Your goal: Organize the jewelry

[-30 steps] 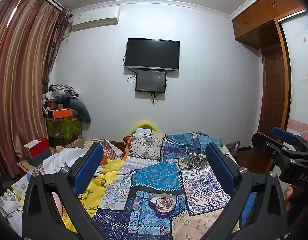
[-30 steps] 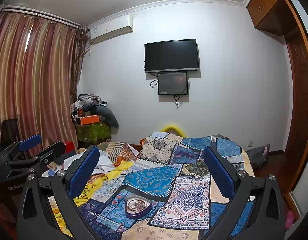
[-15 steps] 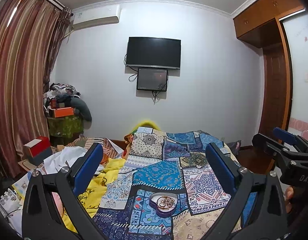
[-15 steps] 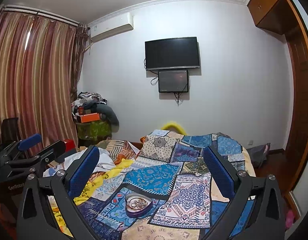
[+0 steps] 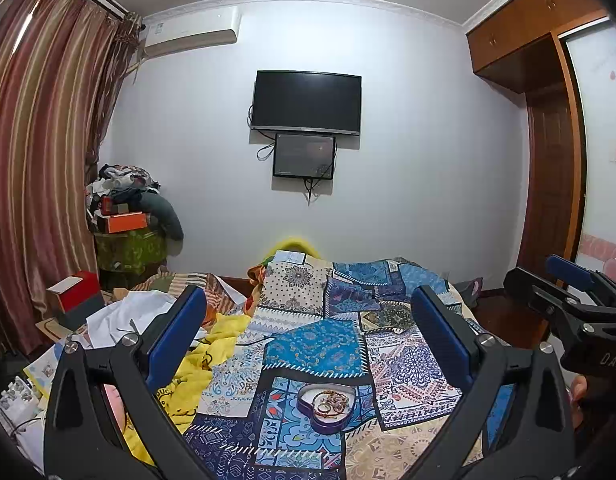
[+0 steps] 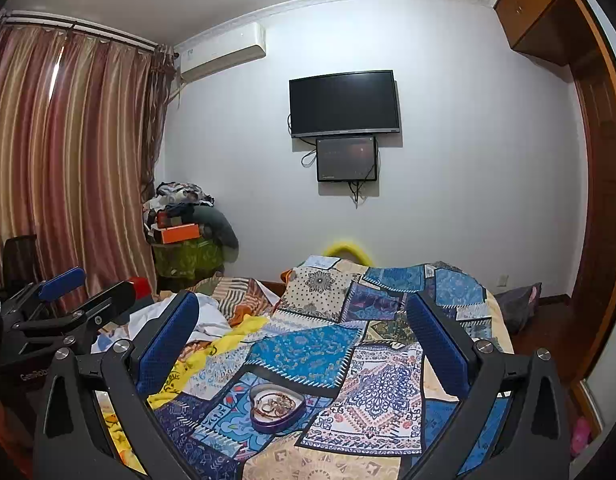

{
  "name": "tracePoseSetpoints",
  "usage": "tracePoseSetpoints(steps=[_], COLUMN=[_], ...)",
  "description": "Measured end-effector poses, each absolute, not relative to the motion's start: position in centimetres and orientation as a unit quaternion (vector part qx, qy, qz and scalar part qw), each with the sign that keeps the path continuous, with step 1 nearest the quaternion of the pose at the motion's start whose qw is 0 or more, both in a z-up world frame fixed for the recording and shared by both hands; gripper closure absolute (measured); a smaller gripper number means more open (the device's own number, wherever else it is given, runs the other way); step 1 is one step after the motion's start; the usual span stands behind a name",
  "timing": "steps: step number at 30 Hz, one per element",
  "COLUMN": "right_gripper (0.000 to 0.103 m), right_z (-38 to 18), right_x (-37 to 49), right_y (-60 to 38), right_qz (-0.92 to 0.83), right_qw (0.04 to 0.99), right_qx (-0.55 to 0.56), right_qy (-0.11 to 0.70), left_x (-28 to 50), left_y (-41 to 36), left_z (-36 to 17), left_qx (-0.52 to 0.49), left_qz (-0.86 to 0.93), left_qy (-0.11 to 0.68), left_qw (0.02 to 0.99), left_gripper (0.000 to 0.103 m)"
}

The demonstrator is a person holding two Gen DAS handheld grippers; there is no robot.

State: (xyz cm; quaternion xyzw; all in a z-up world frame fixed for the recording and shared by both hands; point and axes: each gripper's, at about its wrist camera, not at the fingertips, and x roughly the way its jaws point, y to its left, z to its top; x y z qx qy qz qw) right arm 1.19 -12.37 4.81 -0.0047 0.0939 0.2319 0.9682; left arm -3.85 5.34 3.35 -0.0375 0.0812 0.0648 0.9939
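A purple heart-shaped tin [image 5: 328, 408] [image 6: 277, 407] lies on the patchwork bedspread [image 5: 320, 344] [image 6: 316, 352] with a tangle of gold and reddish jewelry [image 5: 331, 402] [image 6: 277, 403] inside it. My left gripper [image 5: 308, 312] is open, held above and short of the tin, nothing between its blue pads. My right gripper [image 6: 302, 316] is open too, also above the tin and apart from it. Each gripper shows at the edge of the other's view: the right gripper [image 5: 564, 292] at the right, the left gripper [image 6: 76, 300] at the left.
White and yellow cloths [image 5: 148, 320] lie crumpled on the bed's left side. A red and white box [image 5: 74, 294] and a pile of clothes on a green stand [image 5: 128, 224] sit by the striped curtain [image 5: 36, 160]. A TV [image 5: 306, 102] hangs on the far wall; a wooden door [image 5: 548, 184] is at right.
Both views have tilted slightly, so the tin and bed sit a little lower in frame. Both grippers stay open and nothing was picked up.
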Motion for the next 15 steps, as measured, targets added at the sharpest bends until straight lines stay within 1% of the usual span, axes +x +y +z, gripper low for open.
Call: tracePoseSetpoints(steps=[15], right_gripper=[0.0], right_z=[4.89], right_x=[1.3], right_y=[-12.57], right_qz=[0.231], right_qw=[0.968], right_qx=[0.0], right_qy=[0.097], left_x=[-3.47], left_y=[5.32], left_z=[3.22], left_qx=[-0.037], left_qz=[0.054], left_qy=[0.089], left_qw=[0.994], left_gripper=[0.0])
